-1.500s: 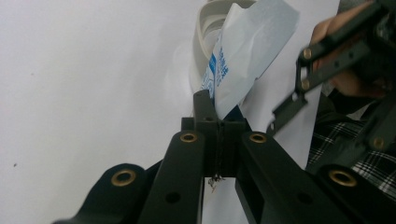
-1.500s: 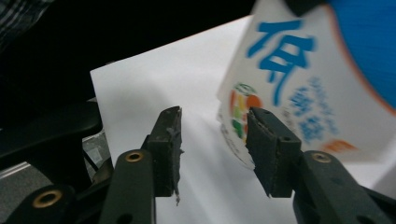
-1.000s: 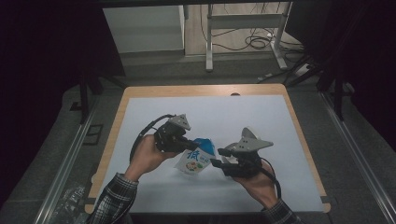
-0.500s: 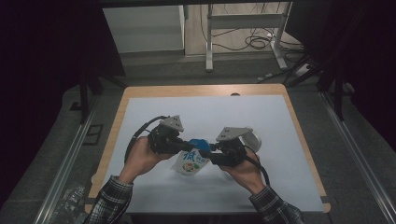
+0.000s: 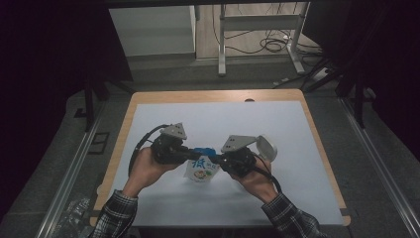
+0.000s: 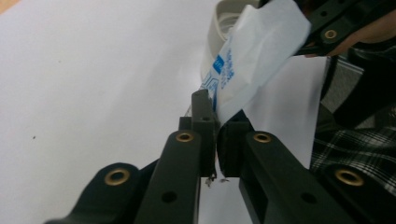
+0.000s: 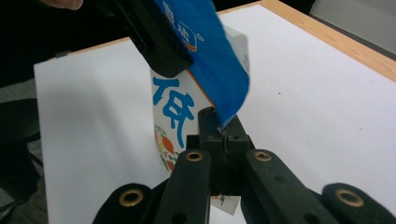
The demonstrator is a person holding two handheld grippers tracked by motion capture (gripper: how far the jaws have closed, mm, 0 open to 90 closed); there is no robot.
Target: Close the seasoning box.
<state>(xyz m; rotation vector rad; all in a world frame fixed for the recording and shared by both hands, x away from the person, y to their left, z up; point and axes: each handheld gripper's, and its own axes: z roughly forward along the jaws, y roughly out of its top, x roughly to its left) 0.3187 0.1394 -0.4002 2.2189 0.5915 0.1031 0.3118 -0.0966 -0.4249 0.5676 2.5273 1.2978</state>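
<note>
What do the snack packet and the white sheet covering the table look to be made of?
Snack packet: thin flexible printed film, apparently plastic, white inside; it creases where both tongs pinch it. White sheet: matte, flat, paper-like, though it may be thin board. Table edge: wood-look.

My left gripper [image 5: 190, 154] and right gripper [image 5: 218, 161] face each other, jaws clamped; the right's have just been closing.

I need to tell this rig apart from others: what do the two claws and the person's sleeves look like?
Both the left claw and right claw have black jaws with brass rivets, grey three-cornered top plates and trailing black cables. The sleeves are dark plaid.
</note>
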